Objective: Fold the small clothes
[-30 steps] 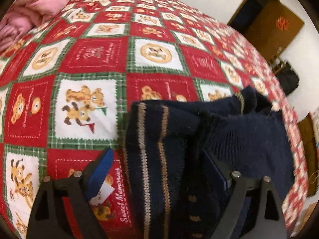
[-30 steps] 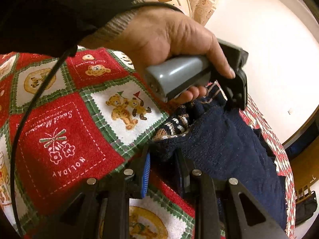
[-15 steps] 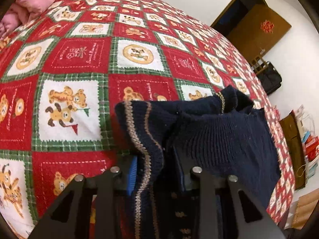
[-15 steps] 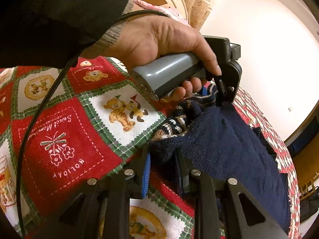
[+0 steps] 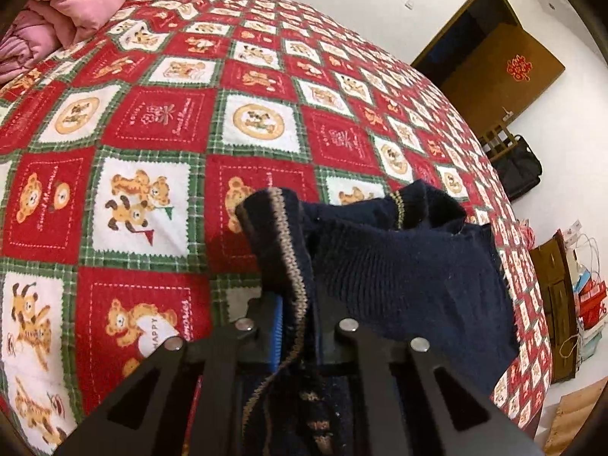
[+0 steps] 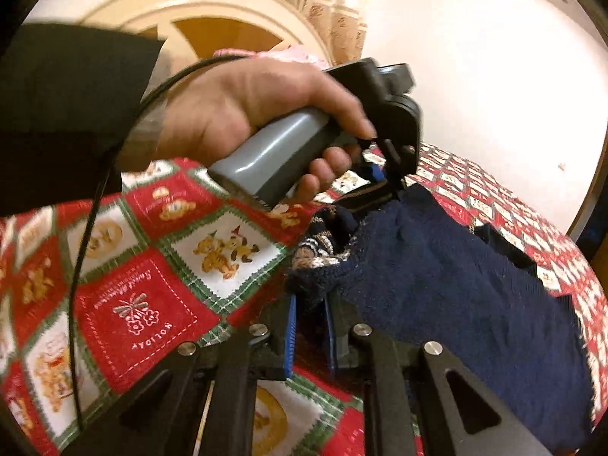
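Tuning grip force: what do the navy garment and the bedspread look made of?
Navy garment: looks like soft matte knit wool or acrylic, with visible ribbing and tan knitted stripes. Bedspread: looks like napped fleece or flannel with a fuzzy printed patchwork of bears; the fibre is unclear.

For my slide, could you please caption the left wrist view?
Left gripper pinching a navy knitted sweater above a red teddy-bear quilt.

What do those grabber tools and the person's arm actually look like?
Each gripper, left and right, has black angular fingers, silver bolts and blue pads. The left one shows a grey handle, black head and thin black cable. The bare hand has a dark sleeve.
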Demonstrator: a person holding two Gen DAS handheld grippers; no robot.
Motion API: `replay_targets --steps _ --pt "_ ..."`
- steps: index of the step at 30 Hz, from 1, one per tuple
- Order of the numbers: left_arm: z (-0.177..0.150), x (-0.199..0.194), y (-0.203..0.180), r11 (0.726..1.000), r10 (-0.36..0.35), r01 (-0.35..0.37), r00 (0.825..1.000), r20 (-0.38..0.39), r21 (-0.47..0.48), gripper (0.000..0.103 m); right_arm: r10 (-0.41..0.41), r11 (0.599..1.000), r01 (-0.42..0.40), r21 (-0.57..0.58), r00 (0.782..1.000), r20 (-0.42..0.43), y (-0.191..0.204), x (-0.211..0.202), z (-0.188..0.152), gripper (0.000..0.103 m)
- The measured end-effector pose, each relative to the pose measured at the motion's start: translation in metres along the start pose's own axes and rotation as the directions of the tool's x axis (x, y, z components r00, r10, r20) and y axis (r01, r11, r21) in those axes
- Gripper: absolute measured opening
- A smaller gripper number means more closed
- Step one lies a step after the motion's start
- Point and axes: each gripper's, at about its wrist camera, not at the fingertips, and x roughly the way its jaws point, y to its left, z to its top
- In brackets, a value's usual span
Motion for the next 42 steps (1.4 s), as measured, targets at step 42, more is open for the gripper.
replay_targets --steps 42 --pt "0.001 -0.012 -0.085 0.995 -0.089 0.096 0.985 0.149 -0.038 0.011 -0.086 0.991 0.074 0.114 0.991 0.103 -0.111 -0.09 -0.01 0.009"
